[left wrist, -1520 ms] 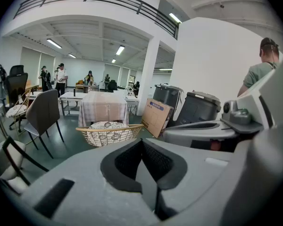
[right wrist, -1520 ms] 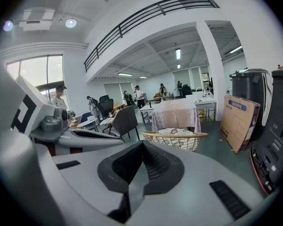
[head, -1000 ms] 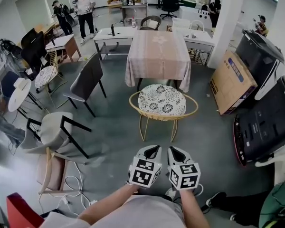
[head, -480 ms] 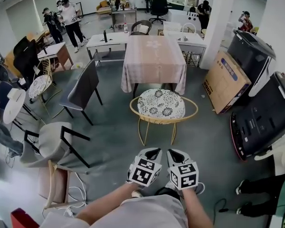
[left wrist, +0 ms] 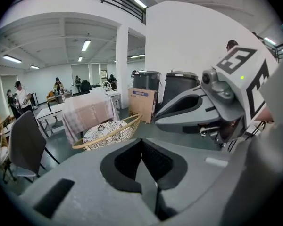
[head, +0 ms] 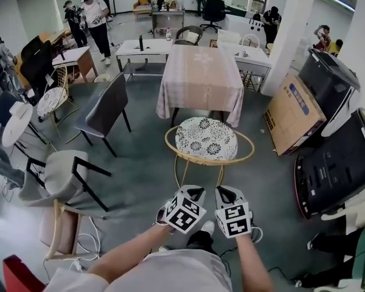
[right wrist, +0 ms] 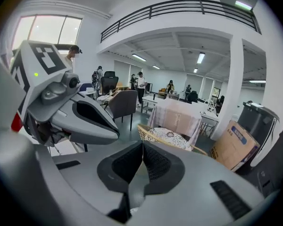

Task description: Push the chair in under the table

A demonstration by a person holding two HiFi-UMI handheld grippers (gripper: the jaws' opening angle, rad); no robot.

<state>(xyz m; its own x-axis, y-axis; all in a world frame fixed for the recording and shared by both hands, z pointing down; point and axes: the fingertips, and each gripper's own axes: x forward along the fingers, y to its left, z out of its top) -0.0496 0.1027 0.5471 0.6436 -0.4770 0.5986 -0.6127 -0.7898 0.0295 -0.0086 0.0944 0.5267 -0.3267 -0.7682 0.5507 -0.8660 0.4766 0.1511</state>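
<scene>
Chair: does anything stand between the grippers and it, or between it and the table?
Nothing visible. Bare floor separates the left gripper and right gripper from the chair, which stands at the table's near edge; the cloth hides what's underneath.

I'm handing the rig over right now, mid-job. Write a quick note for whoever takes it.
Tools: left tool shut, empty; right tool shut, empty. They are side by side, short of the chair, not touching it.
Things: the round wicker chair with patterned cushion stands in front of the cloth-covered table, most of its seat out.
Done: approach only; chair not pushed in.
Left: probably bring both tools to the chair's near rim and push it under the table.
</scene>
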